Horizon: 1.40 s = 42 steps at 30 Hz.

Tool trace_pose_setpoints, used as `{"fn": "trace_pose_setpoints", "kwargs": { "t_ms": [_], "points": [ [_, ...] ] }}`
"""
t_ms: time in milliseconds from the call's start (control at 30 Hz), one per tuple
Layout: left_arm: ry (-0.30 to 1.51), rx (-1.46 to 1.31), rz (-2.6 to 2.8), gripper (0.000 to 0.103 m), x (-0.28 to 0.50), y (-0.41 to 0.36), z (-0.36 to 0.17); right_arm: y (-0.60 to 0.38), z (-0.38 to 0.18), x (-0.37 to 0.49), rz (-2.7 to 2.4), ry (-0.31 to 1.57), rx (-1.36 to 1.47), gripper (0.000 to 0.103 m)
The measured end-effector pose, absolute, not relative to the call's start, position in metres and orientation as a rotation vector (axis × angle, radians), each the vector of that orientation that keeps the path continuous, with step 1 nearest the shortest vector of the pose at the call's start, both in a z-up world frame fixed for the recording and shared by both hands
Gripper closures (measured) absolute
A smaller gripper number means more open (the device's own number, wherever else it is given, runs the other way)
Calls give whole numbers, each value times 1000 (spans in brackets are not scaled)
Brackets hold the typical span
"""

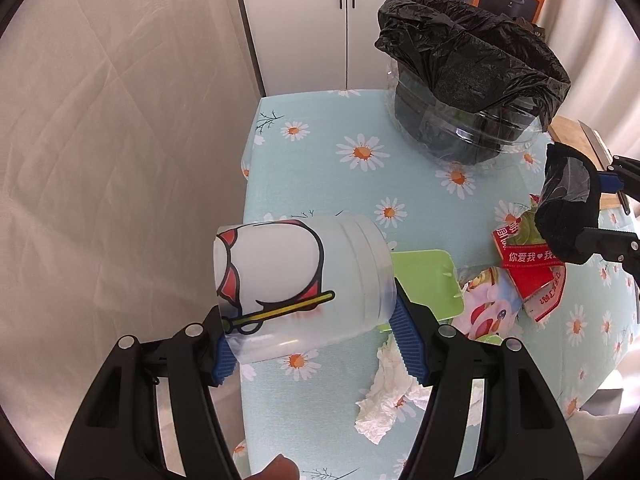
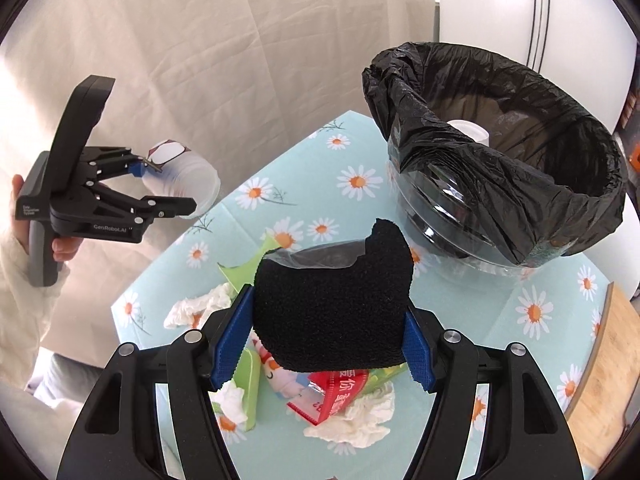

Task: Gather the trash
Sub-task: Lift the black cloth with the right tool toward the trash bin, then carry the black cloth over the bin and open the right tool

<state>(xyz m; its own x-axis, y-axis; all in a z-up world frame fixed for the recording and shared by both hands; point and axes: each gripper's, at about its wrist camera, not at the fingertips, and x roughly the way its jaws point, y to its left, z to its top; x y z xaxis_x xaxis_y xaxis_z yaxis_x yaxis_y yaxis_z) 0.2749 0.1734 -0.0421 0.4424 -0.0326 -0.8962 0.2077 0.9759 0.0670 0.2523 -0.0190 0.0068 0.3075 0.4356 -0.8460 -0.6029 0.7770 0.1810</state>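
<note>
Left gripper [image 1: 310, 344] jaws clamp plastic cup [image 1: 304, 284]; right gripper [image 2: 322, 350] jaws clamp black sleeved cup [image 2: 332, 312] near bin [image 2: 516, 168].

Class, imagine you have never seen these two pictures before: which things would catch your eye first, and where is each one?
The black-lined bin stands at the far end of the daisy tablecloth. The left tool grips a printed plastic cup lying sideways above the table's left edge, and the right tool holds a black-sleeved cup over a litter of tissues and wrappers.

The left gripper [image 1: 312, 336] grips a plastic cup [image 1: 304, 280]; the right gripper [image 2: 320, 344] clamps what seems a black-sleeved cup [image 2: 332, 312].
</note>
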Motion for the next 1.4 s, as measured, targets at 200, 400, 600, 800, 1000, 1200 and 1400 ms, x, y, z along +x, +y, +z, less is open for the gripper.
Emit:
{"fn": "trace_pose_setpoints", "kwargs": {
  "t_ms": [200, 400, 600, 800, 1000, 1200, 1400],
  "points": [
    [1074, 203, -153, 38, 256, 157, -26, -42, 27, 236, 677, 996, -158, 40],
    [1037, 239, -166, 38, 241, 136, -11, -67, 44, 217, 648, 945, -132, 40],
    [998, 252, -190, 38, 230, 115, 4, -91, 60, 204, 623, 896, -107, 40],
    [962, 252, -214, 38, 225, 98, 17, -108, 72, 200, 629, 859, -85, 40],
    [922, 227, -252, 50, 228, 83, 31, -114, 81, 210, 651, 855, -65, 40],
    [888, 182, -248, 50, 233, 84, 37, -112, 82, 223, 647, 883, -106, 40],
    [905, 161, -212, 43, 234, 100, 29, -111, 83, 228, 649, 880, -116, 40]
  ]
}}
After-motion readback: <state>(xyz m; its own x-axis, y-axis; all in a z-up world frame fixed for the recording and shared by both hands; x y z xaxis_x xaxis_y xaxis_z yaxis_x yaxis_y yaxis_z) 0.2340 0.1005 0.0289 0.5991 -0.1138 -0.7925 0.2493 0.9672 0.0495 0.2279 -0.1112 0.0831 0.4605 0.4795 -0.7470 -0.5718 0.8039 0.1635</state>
